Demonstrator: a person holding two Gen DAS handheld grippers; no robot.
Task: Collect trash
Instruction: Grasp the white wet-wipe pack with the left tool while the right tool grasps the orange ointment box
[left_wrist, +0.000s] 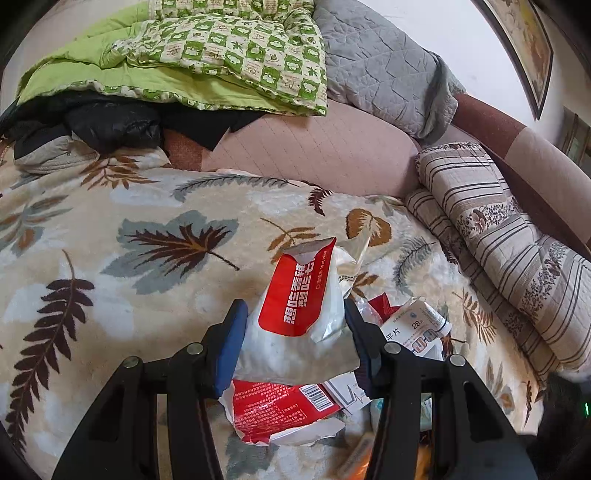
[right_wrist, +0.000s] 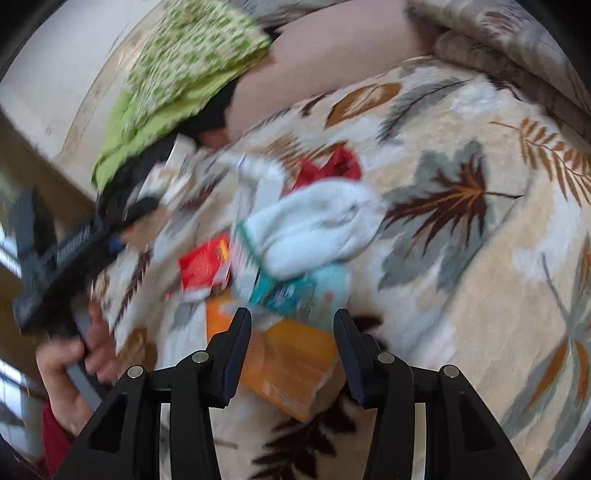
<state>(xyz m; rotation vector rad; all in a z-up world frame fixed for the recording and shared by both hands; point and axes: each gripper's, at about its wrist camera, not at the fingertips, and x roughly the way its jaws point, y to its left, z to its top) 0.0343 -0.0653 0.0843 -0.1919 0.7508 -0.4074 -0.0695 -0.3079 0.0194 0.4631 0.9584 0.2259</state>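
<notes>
1. Fingers of the left gripper (left_wrist: 295, 343) pinch a red-and-white snack bag (left_wrist: 299, 314); both blue pads press its crumpled white sides, and the bag stands upright between them, its torn top toward 12 o'clock.
2. Under that bag, at 6 o'clock, a flattened red wrapper (left_wrist: 273, 410) with a barcode lies on the leaf-print blanket (left_wrist: 110, 258).
3. At 3 o'clock of the left fingers: a white medicine box (left_wrist: 413, 328), partly hidden, with more scraps around it.
4. Right gripper (right_wrist: 291, 350): fingers stand apart, nothing pressed between them. An orange box (right_wrist: 291, 369) lies on the blanket in the gap; contact with either pad cannot be told through the blur.
5. Trash pile past the right fingers, toward 12 o'clock: a teal packet (right_wrist: 284, 291), a white crumpled bag (right_wrist: 314, 225), a red packet (right_wrist: 203, 262), a red scrap (right_wrist: 328, 170). All on the blanket, close together.
6. At 9 o'clock in the right view, a hand (right_wrist: 74, 369) grips the handle of the other gripper.
7. Bed background, left view: green checked quilt (left_wrist: 229, 51) at 12 o'clock, grey quilted cover (left_wrist: 388, 70) at 1 o'clock, striped folded bedding (left_wrist: 498, 240) at 3 o'clock.
</notes>
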